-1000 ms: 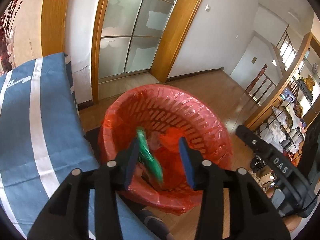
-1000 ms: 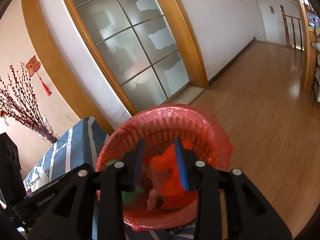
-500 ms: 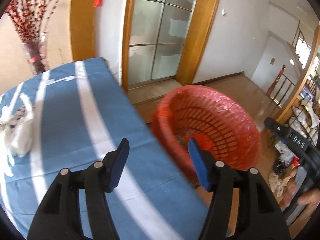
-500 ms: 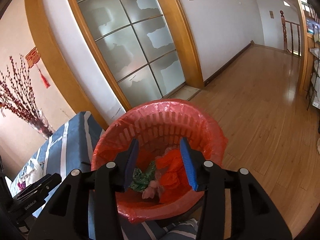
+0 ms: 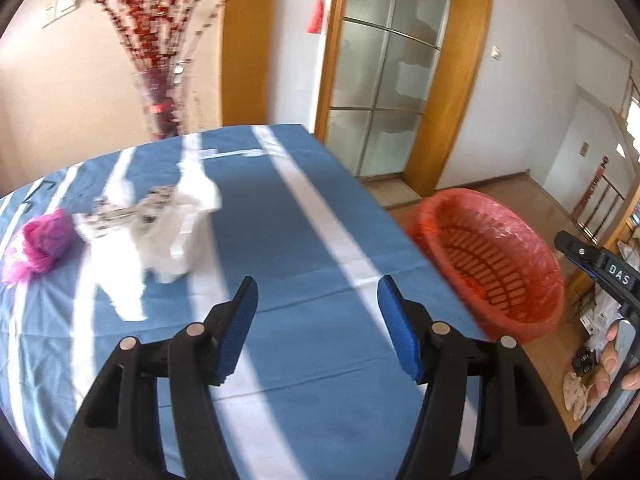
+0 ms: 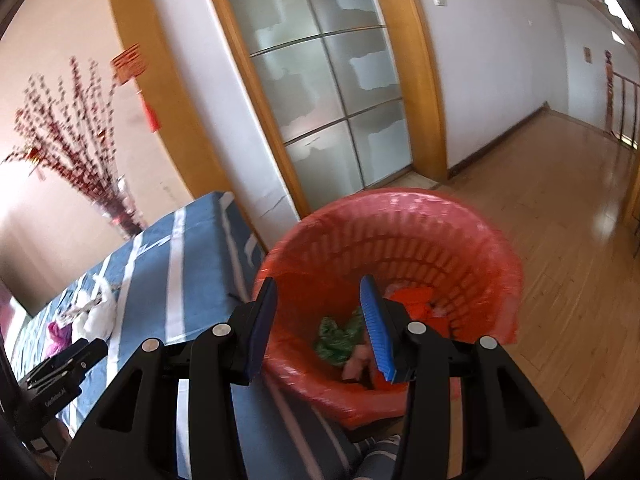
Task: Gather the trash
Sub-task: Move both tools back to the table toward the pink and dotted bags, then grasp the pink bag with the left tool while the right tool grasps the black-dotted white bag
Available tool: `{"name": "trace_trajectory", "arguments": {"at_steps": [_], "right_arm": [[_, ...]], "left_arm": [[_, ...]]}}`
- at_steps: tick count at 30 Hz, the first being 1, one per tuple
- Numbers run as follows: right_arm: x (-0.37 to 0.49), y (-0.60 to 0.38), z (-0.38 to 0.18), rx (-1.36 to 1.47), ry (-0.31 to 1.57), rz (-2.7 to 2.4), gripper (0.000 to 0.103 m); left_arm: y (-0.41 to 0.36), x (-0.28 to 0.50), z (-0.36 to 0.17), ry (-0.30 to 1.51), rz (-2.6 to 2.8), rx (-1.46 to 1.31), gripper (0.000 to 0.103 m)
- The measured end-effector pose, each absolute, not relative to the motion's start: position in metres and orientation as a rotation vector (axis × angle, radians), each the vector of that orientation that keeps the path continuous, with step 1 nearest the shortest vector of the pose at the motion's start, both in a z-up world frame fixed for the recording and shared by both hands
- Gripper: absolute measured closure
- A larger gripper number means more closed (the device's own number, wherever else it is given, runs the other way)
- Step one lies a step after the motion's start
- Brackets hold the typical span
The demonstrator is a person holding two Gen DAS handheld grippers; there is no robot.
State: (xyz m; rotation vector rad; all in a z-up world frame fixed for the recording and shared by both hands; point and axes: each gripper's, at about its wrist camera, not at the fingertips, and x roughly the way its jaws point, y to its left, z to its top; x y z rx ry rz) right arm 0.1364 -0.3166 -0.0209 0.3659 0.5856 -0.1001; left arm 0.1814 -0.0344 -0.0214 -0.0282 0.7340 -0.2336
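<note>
Left gripper [image 5: 318, 322] jaws wide, empty | right gripper [image 6: 318, 328] part-open, empty over red slatted plastic basket [image 6: 496, 248] | best aimed at crumpled white paper wad [image 5: 176, 228], pinched centrally.

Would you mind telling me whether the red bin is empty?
Not empty: the bin holds a green wrapper and orange scraps.

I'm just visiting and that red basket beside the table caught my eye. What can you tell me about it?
The red basket is a round plastic bin with slotted walls, lined with a thin red plastic bag pulled over its rim. It stands upright on the wooden floor, close against the blue striped tablecloth. Inside lie a crumpled green wrapper, orange scraps and a pinkish piece.
</note>
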Motion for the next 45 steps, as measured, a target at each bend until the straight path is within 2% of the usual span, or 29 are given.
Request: {"name": "trace_trajectory", "arguments": {"at_steps": [27, 40, 45], "right_arm": [[0.199, -0.078, -0.001, 0.186, 0.673, 0.356, 0.059], [0.264, -0.004, -0.023, 0.222, 0.787, 0.397, 0.069], [0.273, 0.011, -0.033, 0.209, 0.825, 0.404, 0.069]], "left_arm": [[0.189, 0.18, -0.022, 0.689, 0.192, -0.146, 0.041], [0.26, 0.223, -0.026, 0.703, 0.234, -0.229, 0.041], [0.273, 0.238, -0.028, 0.711, 0.233, -0.241, 0.037]]}}
